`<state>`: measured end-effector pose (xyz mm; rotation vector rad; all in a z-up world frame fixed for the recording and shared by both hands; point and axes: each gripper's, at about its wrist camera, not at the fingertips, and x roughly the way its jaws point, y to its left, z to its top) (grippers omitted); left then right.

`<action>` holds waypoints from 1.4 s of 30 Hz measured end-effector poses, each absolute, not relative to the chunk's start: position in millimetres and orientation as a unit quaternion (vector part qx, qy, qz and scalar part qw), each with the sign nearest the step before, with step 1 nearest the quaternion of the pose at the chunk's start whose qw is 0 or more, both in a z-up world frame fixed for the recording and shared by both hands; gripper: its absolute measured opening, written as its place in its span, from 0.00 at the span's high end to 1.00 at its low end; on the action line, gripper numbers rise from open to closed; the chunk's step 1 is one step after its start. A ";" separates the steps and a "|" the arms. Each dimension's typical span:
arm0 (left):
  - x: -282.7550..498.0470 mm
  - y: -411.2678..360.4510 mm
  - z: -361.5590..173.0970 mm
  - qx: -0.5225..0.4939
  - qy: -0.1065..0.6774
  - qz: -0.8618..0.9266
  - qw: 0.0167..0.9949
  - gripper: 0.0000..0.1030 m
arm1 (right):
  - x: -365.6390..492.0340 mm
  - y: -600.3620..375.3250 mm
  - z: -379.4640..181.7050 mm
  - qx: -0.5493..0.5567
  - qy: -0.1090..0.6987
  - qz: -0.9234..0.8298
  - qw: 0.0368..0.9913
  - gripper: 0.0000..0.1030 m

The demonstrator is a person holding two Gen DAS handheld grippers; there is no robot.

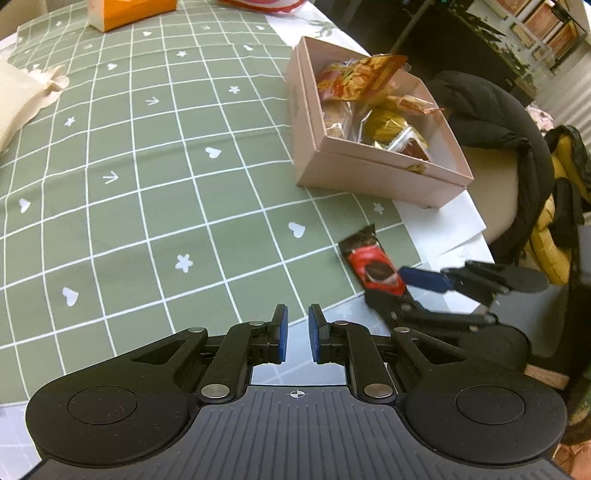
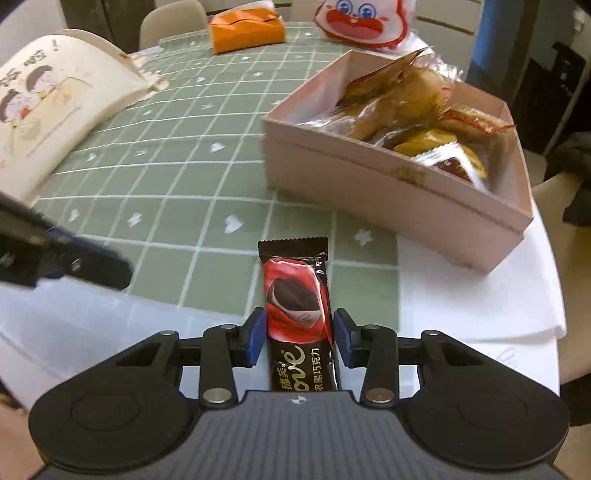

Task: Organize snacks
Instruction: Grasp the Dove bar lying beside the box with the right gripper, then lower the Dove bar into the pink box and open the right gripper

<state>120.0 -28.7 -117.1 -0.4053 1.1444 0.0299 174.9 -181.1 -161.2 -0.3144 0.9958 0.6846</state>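
Observation:
A red and black chocolate bar (image 2: pixel 295 295) lies between the pads of my right gripper (image 2: pixel 298 332), which is shut on it, at the table's near edge. The bar also shows in the left wrist view (image 1: pixel 373 266), with the right gripper (image 1: pixel 391 288) around it. A pink box (image 2: pixel 388 184) holding several wrapped snacks (image 2: pixel 406 107) stands beyond it on the right, and shows in the left wrist view (image 1: pixel 369 173). My left gripper (image 1: pixel 296 332) is empty, its fingers a narrow gap apart, over the green checked tablecloth (image 1: pixel 147 166).
An orange box (image 2: pixel 245 29) and a red and white cartoon bag (image 2: pixel 364 22) sit at the far edge. A cream cartoon-printed bag (image 2: pixel 55 99) lies at the left. White paper (image 2: pixel 461 295) lies under the pink box. A chair with a black jacket (image 1: pixel 491 122) stands beside the table.

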 end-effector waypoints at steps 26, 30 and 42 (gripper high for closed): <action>108.0 -6.0 -92.5 -0.220 0.472 0.024 0.854 0.86 | 264.6 -222.7 -6.5 -0.055 0.319 0.252 0.912 0.64; 107.6 -6.2 -88.1 -0.221 0.457 0.029 0.861 0.86 | 299.1 -221.2 -32.4 -0.023 0.380 0.260 0.887 0.62; 111.6 -42.6 -46.3 -0.128 0.383 0.004 0.915 0.87 | 249.8 -256.2 -19.1 -0.017 0.350 0.176 0.920 0.38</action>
